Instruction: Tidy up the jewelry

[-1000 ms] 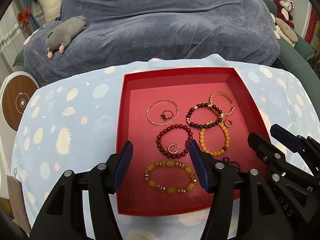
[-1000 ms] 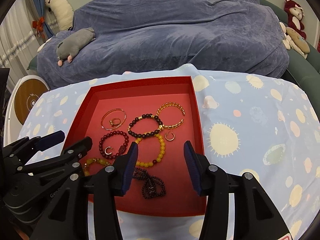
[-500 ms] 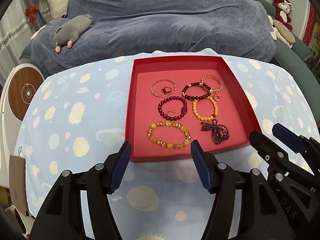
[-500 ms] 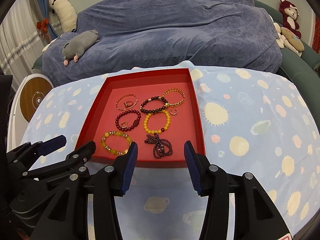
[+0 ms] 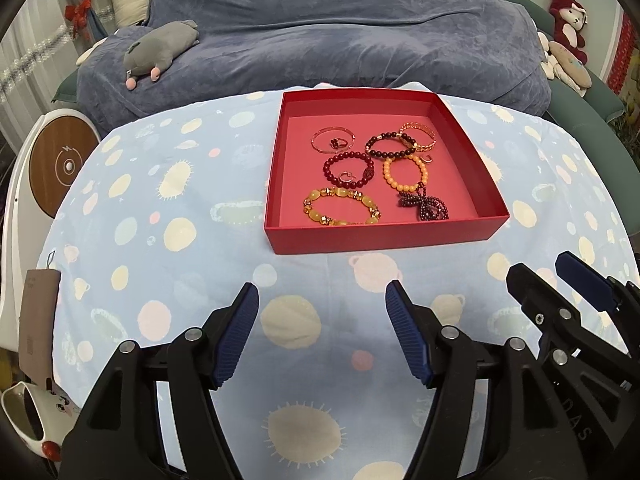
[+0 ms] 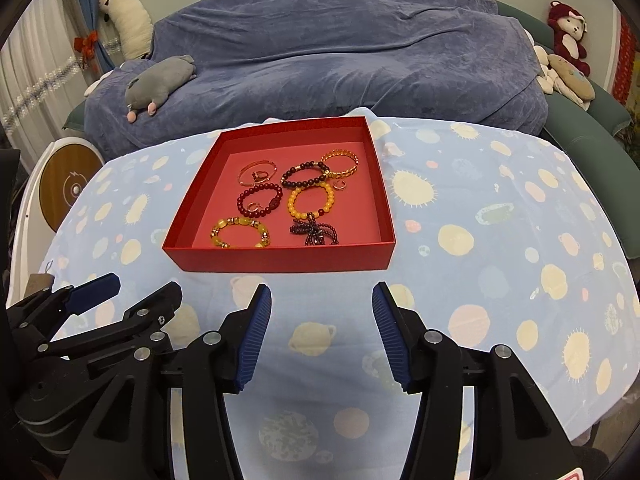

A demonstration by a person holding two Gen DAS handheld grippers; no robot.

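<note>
On the left, the left gripper [image 5: 322, 304] is being held low over the blue patterned tablecloth [image 5: 168, 208], its jaws spread wide with nothing between them. Further along, the red tray [image 5: 384, 236] is being seen resting on the cloth, well ahead of both grippers. Inside it, the jewelry is being displayed: a thin gold bangle [image 5: 334, 140] with what appears to be a small ring inside it, a dark red bead bracelet [image 5: 349, 167], an amber bracelet [image 5: 341, 211] at the near wall, an orange bead bracelet [image 5: 405, 173] and a dark beaded bundle [image 5: 424, 206]. On the right, the right gripper [image 6: 321, 304] is being held equally spread, gripping nothing, short of the tray's near wall.
</note>
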